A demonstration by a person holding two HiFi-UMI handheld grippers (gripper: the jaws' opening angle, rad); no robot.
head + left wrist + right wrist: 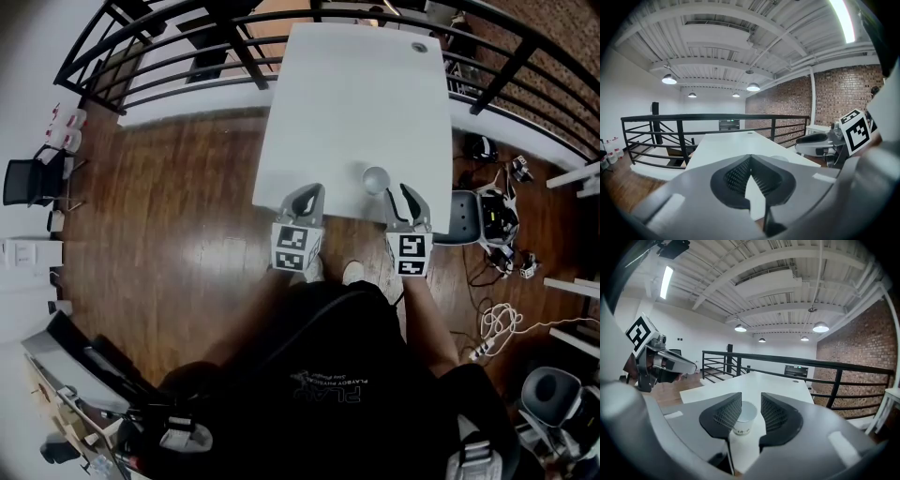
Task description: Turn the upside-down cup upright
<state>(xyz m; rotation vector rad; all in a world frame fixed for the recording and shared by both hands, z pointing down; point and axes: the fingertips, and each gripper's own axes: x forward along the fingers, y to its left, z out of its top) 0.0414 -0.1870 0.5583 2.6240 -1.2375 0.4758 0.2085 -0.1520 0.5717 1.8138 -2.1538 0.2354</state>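
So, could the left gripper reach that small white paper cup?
Probably yes: the cup stands in the open on the white table, nothing between it and the left gripper, whose jaws are shut.

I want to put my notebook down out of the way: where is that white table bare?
Most of the white table is bare: from the cup to the far edge by the black railing, except a small round fitting at the far right corner. The near edge is crowded: the cup stands between the left gripper and right gripper.
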